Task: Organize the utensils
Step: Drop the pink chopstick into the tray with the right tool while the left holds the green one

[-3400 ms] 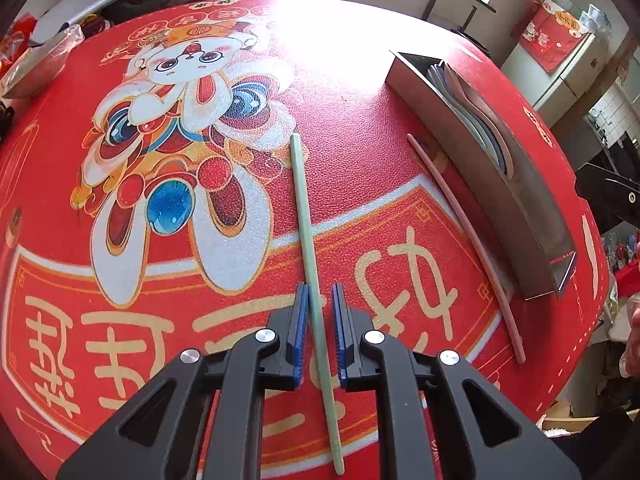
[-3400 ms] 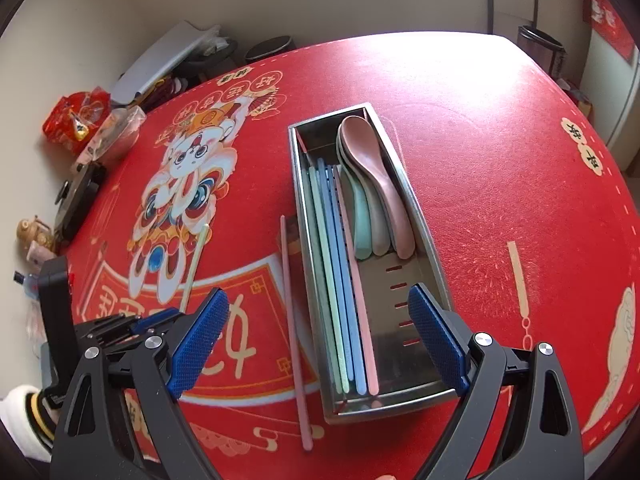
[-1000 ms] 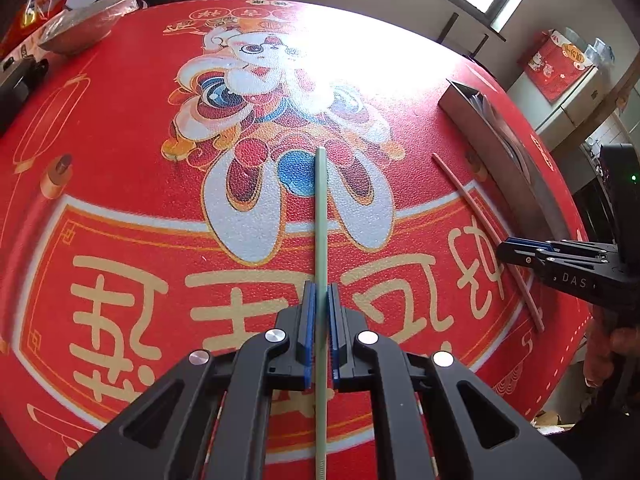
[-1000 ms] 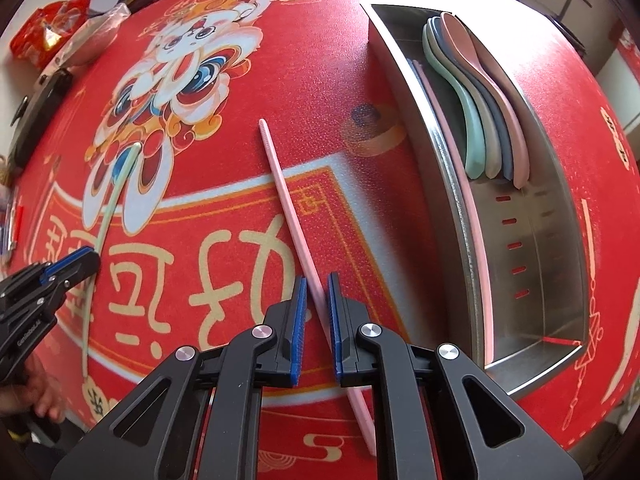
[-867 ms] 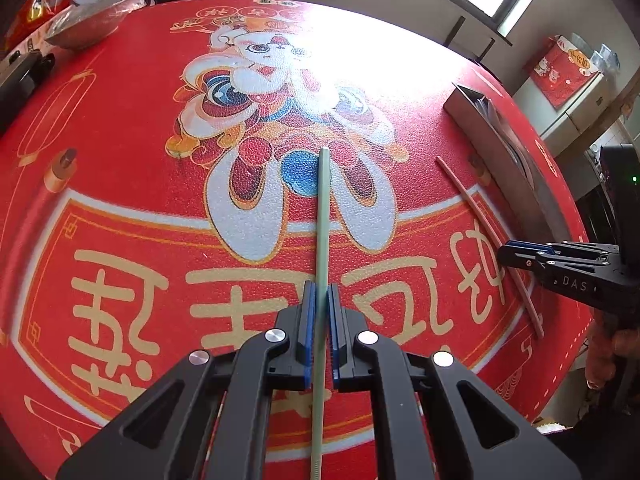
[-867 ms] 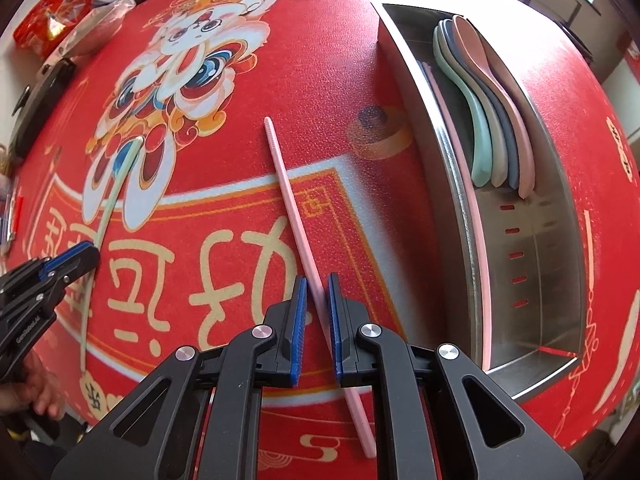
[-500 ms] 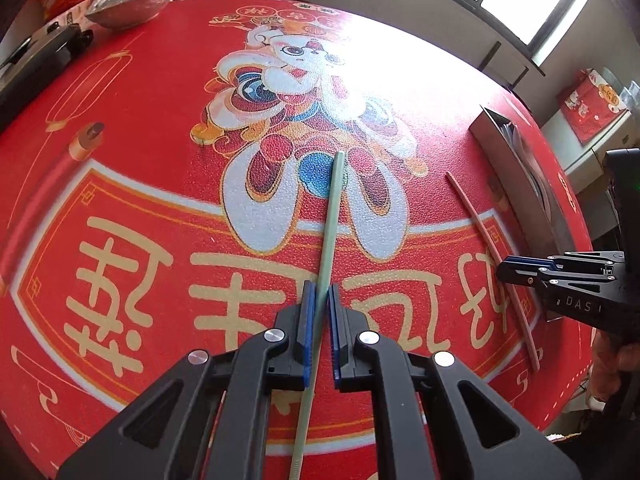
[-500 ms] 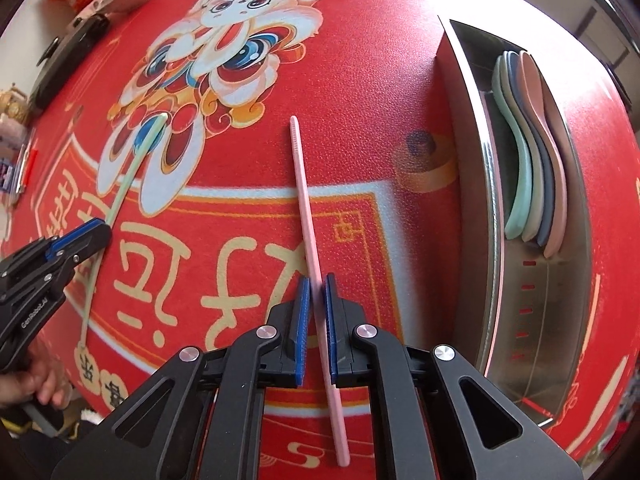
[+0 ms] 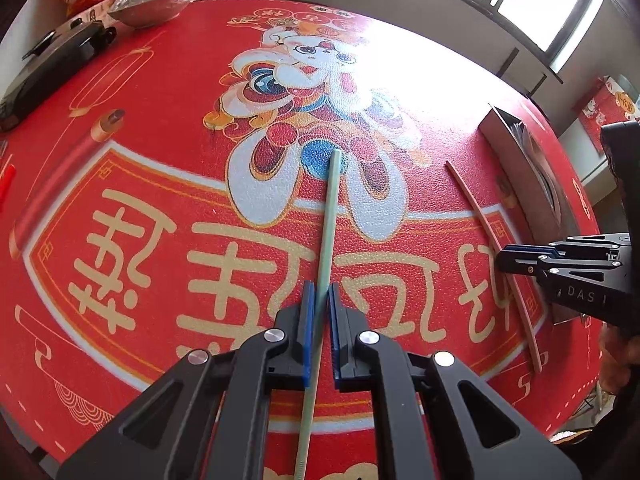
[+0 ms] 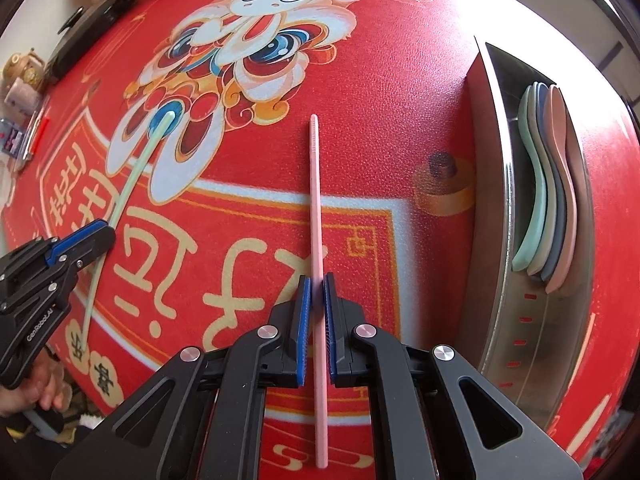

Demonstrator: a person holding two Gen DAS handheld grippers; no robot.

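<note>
My left gripper (image 9: 319, 294) is shut on a pale green chopstick (image 9: 330, 208), gripped near its lower half; the stick runs up over the printed rabbit. My right gripper (image 10: 315, 285) is shut on a pink chopstick (image 10: 314, 184) that points away over the red mat. In the left wrist view the right gripper (image 9: 505, 254) pinches the pink chopstick (image 9: 474, 204) at the right. In the right wrist view the left gripper (image 10: 105, 231) holds the green chopstick (image 10: 138, 162) at the left. A steel utensil tray (image 10: 490, 184) on the right holds several spoons (image 10: 548, 176).
The table is covered by a red mat (image 9: 168, 128) with a cartoon rabbit. Along the far left edge lie a black device (image 9: 52, 64), a foil-covered bowl (image 9: 154, 6) and snack bags. Small trinkets (image 10: 22, 76) crowd the left rim. A hand (image 10: 28, 392) grips the left tool.
Both grippers have rolled with their chopsticks: the green stick now leans right in the left view, the pink stick stands straight in the right view. The right gripper has shifted sideways, tray further right.
</note>
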